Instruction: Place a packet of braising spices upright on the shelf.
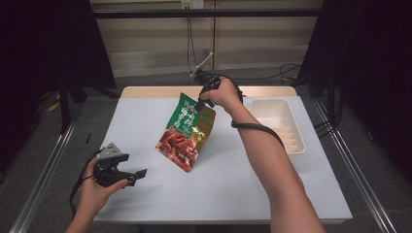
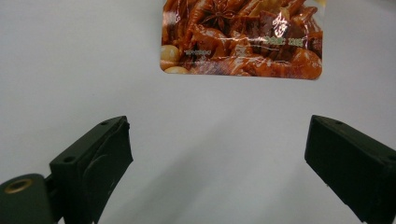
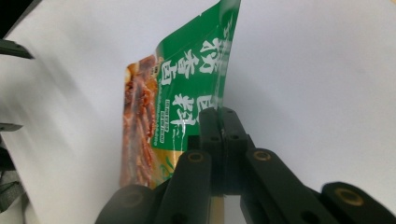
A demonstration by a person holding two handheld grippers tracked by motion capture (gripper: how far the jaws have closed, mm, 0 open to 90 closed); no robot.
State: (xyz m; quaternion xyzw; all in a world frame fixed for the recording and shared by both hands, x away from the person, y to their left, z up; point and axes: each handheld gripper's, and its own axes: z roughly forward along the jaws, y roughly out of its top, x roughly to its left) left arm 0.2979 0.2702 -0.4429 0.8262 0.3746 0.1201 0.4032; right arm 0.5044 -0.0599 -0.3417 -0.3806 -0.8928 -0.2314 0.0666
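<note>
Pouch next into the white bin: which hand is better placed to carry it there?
Right. The right gripper is shut on the pouch by its top edge, beside the bin. The left gripper rests open near the table's front left, apart from the pouch.

green-and-red printed pouch (image 1: 184, 132)

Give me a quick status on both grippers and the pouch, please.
Right gripper shut on the pouch's top edge, pouch hanging over the table. Left gripper open, holding nothing. White bin off to the side, nothing blocking.
</note>
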